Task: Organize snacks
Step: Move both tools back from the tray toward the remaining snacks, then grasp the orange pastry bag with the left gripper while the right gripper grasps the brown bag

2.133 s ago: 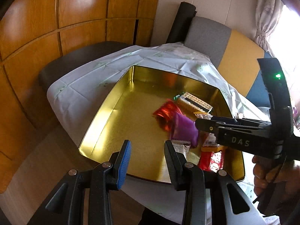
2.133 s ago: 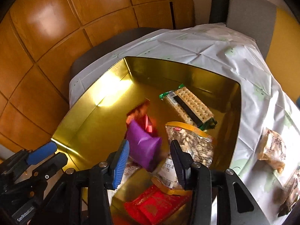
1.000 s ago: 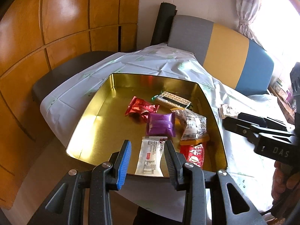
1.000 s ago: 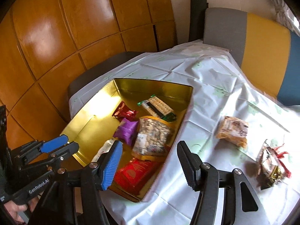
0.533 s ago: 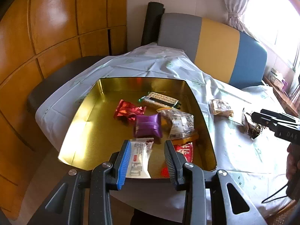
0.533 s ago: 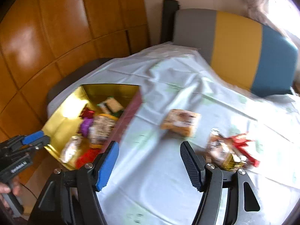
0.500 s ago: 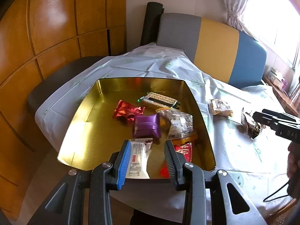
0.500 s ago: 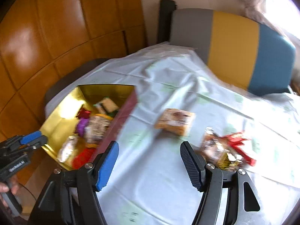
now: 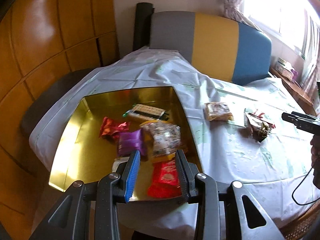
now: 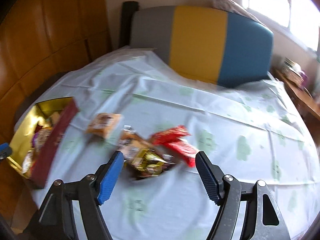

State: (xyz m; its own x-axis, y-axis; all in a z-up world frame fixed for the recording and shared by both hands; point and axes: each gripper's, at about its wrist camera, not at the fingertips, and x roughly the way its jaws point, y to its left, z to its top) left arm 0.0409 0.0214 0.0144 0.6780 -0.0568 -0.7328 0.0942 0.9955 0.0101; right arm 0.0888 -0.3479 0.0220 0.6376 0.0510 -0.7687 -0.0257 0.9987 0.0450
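My right hand-held gripper (image 10: 158, 165), jaws just widened, hangs released above loose snack packets (image 10: 148, 156) mid-desk (image 10: 220, 190). My left hand-held gripper (image 9: 158, 163), released, hovers over the tin's (image 9: 128, 95) near edge.

A dining corner in a home, snacks out on the counter

A round counter (image 10: 200, 108) under a pale, green-printed cloth fills the centre of the frame; behind it at the top stands a padded bench back (image 10: 200, 40) in grey, yellow and blue. Curved wooden wall panels (image 9: 50, 40) take the left side, and a curtained window (image 9: 280, 10) glows at upper right. A gold tin (image 9: 84, 140) holds wrapped snacks.
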